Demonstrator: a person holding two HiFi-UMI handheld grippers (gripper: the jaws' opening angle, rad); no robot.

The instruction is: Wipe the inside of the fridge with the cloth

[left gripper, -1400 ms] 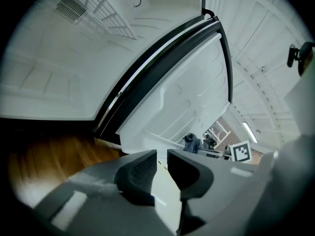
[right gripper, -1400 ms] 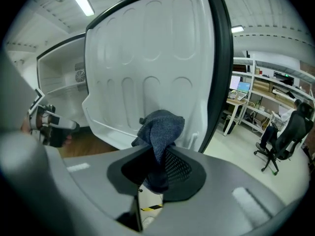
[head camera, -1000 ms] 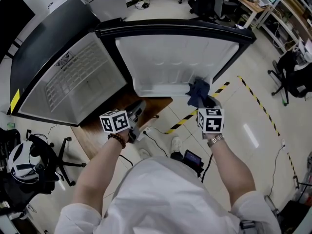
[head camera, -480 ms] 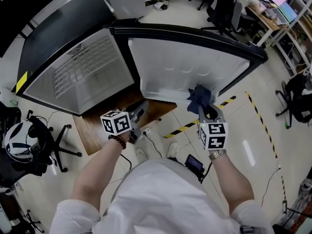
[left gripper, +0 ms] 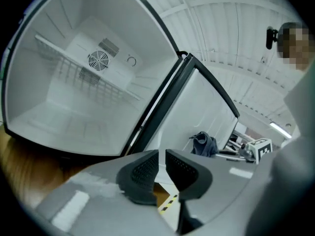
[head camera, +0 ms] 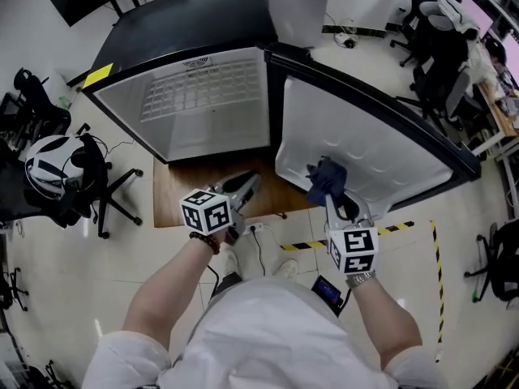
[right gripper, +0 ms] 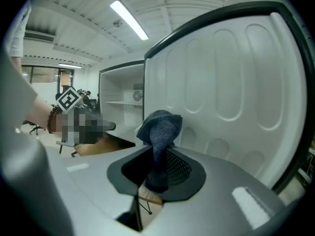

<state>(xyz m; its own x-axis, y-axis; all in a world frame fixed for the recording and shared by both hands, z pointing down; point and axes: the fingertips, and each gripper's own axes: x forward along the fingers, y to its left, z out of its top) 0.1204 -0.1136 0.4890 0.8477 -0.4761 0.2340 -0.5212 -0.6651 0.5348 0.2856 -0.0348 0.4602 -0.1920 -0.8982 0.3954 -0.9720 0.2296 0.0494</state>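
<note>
My right gripper [right gripper: 157, 170] has its fingers closed on the dark blue cloth [right gripper: 161, 126], and the cloth stands up out of them in a bunch. I hold it in front of the white inner lining of the open fridge door [right gripper: 231, 77], near the lower edge of the door. I cannot tell whether the cloth touches the lining.

My left gripper [left gripper: 162, 167] holds nothing. Its fingers have just been closing and now stand narrow, with only a thin gap between the pads and nothing in that gap. It points toward the place where the door meets the body of the fridge [head camera: 203, 108].

The fridge is white inside, with a wire shelf [left gripper: 93, 75] across it and a round fan grille [left gripper: 97, 60] on the back wall. It stands on a wooden board [head camera: 174, 173] on the pale floor [head camera: 97, 274]. A yellow and black tape [head camera: 304, 244] lies on the floor near my feet. At the left, a white helmet [head camera: 49, 156] lies beside an office chair [head camera: 109, 205].
</note>
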